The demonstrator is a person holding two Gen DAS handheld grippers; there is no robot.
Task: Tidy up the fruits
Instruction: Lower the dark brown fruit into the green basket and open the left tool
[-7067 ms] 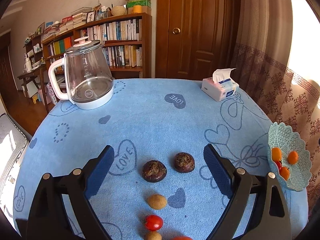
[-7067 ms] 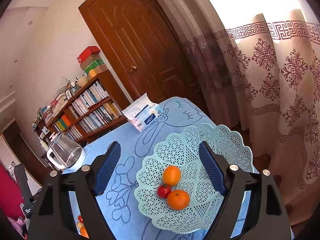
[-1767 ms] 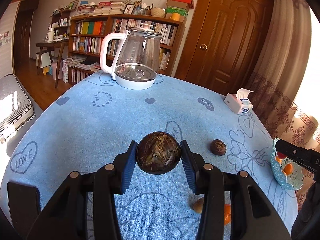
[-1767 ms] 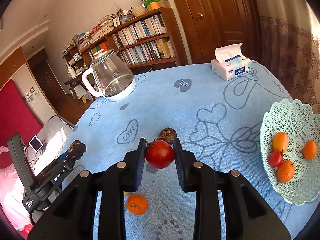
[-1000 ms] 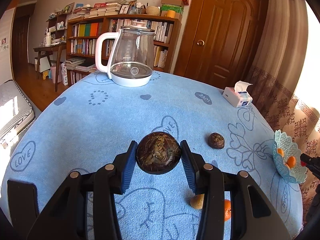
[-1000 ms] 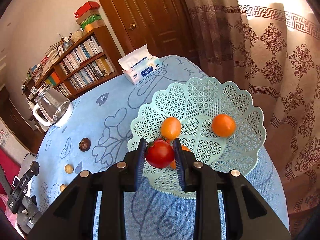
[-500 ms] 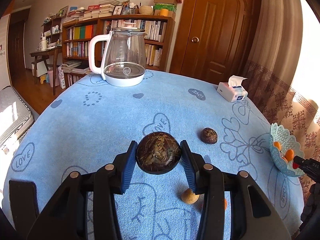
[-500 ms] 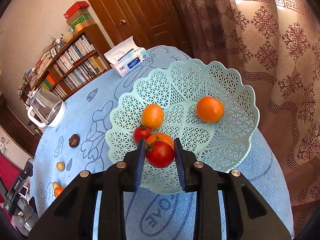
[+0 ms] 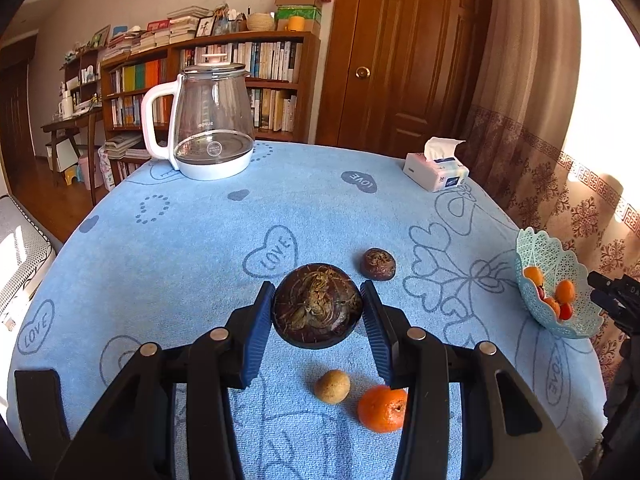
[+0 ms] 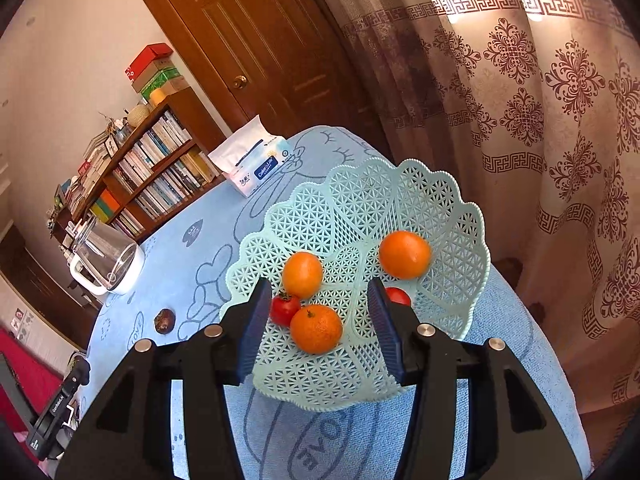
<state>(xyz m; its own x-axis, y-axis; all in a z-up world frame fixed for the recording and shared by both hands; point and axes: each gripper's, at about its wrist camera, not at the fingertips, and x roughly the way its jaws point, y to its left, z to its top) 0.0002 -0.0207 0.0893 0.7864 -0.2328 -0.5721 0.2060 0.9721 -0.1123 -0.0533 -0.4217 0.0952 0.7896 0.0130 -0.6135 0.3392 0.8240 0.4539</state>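
Five fruits sit in the mint lattice basket (image 10: 452, 216) at the tablecloth's right edge, incl the tomato (image 10: 398, 295) the right gripper (image 10: 318, 322) just let go, jaws opening w/ nothing between; left gripper (image 9: 318, 312) clamps a water chestnut (image 9: 318, 306), w/ another chestnut (image 9: 378, 264), a longan (image 9: 332, 386) & a tangerine (image 9: 382, 408) left mid-cloth

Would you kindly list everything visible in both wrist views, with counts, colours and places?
basket: one, pale green, table edge by the curtain.
oranges: three in the basket, one on the cloth.
tomatoes: two, red, in the basket.
dark fruits: two, brown; one gripped, one on the cloth.
tan fruit: one, on the cloth.
kettle: one, glass and white, far side.
tissue pack: one, white, far side.
tablecloth: one, blue.
left gripper: shut on a dark fruit.
right gripper: jaws just opened, nothing held, above the basket.
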